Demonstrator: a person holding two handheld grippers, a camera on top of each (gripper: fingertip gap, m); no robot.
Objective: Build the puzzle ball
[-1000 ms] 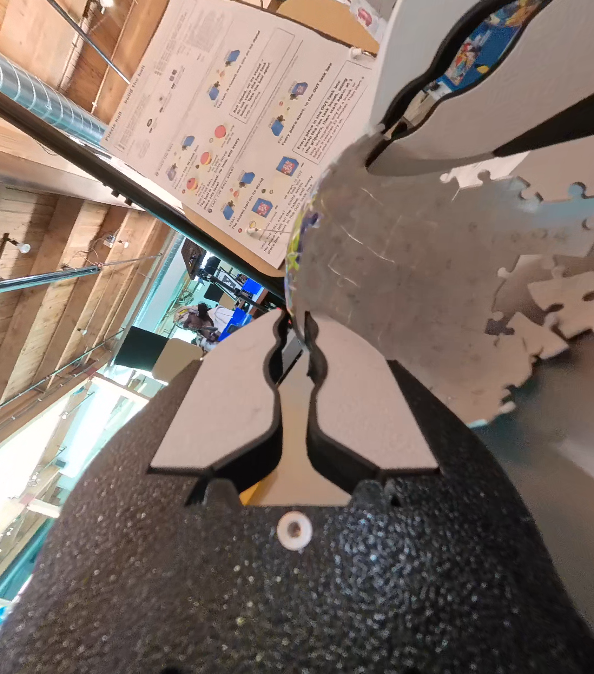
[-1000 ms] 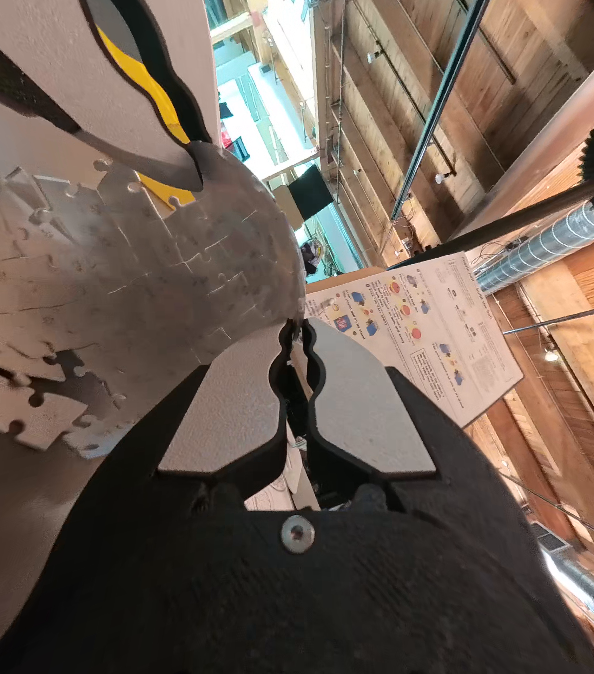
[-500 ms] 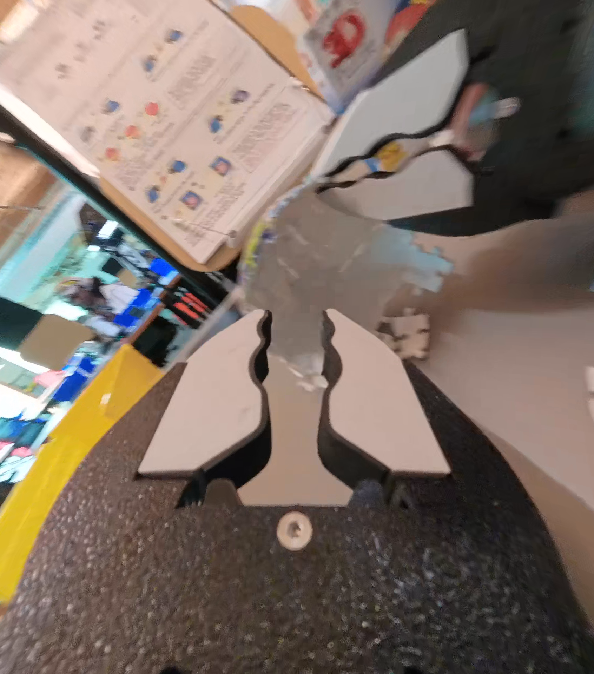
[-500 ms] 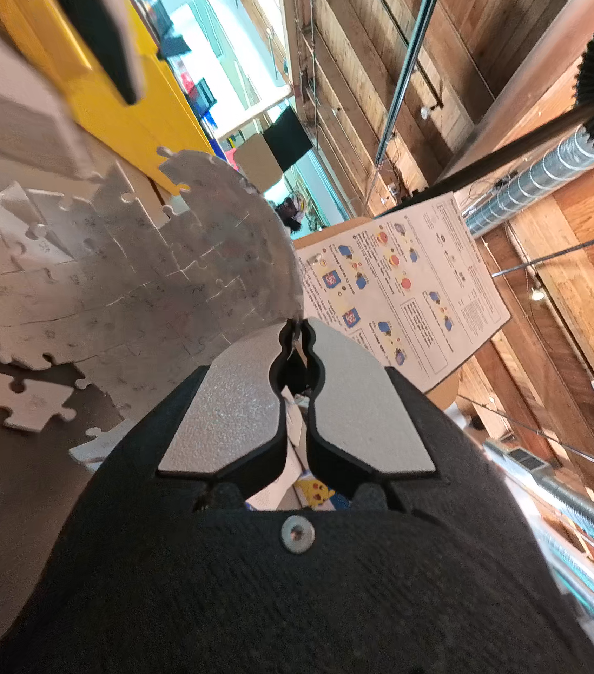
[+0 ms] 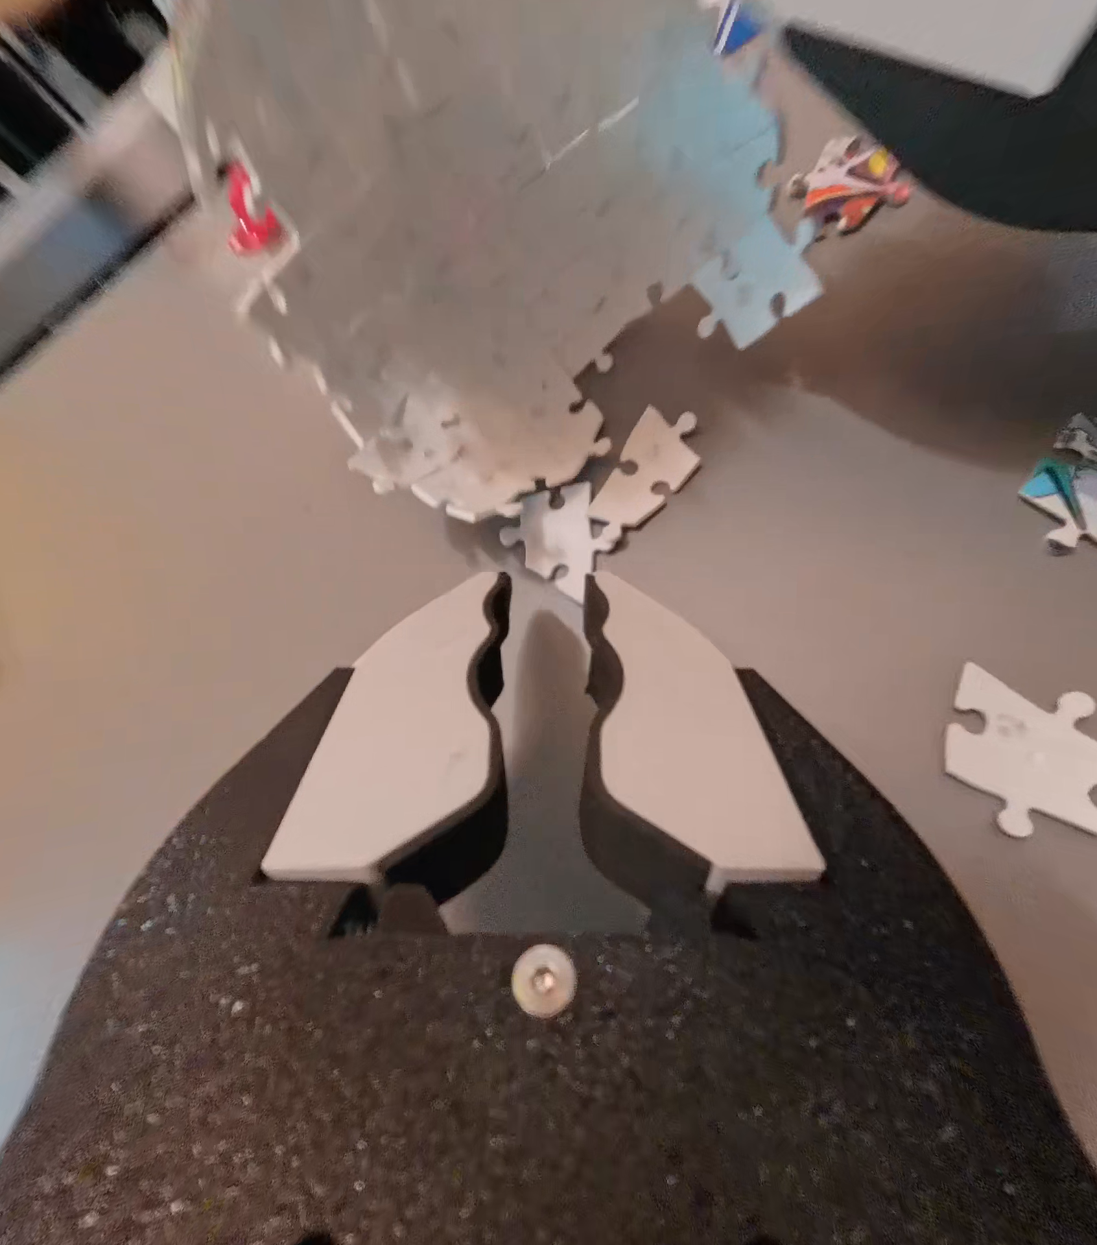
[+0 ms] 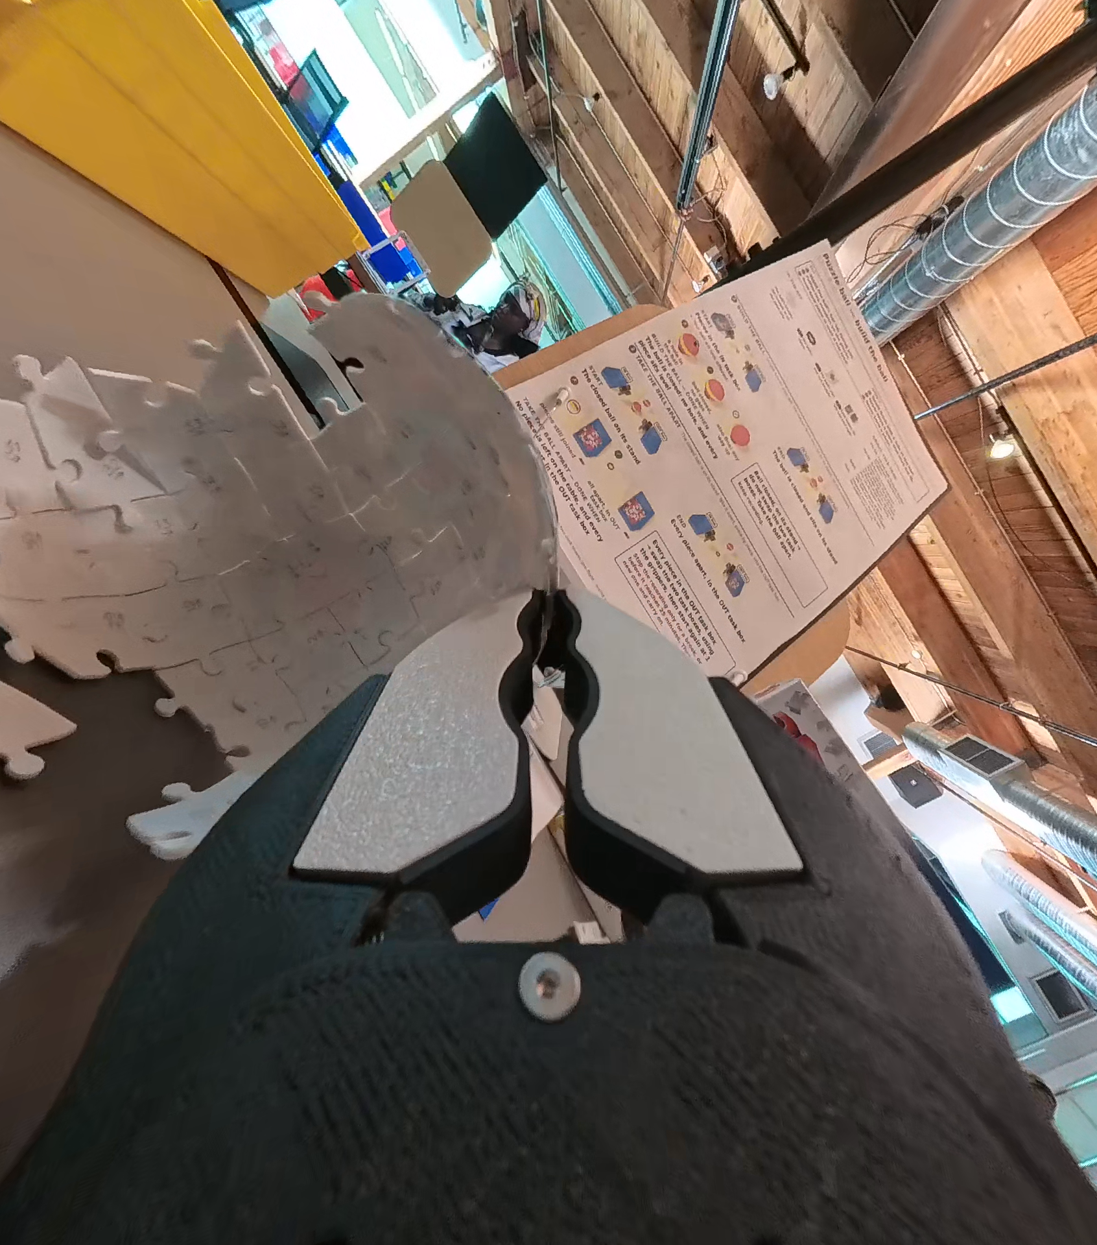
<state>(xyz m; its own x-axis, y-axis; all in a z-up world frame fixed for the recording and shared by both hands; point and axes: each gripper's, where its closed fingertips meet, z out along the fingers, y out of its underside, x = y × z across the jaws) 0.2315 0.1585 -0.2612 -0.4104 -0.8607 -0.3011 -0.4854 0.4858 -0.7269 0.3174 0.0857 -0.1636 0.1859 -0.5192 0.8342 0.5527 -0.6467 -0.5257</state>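
Right wrist view: the right gripper is clenched on the rim of the curved puzzle shell, which fans out to its left. Ahead of the released left gripper lies a loose piece. Thin, light and likely to pop apart; grip edges gently.

Black speckled tool bodies, grey pads — silver screw
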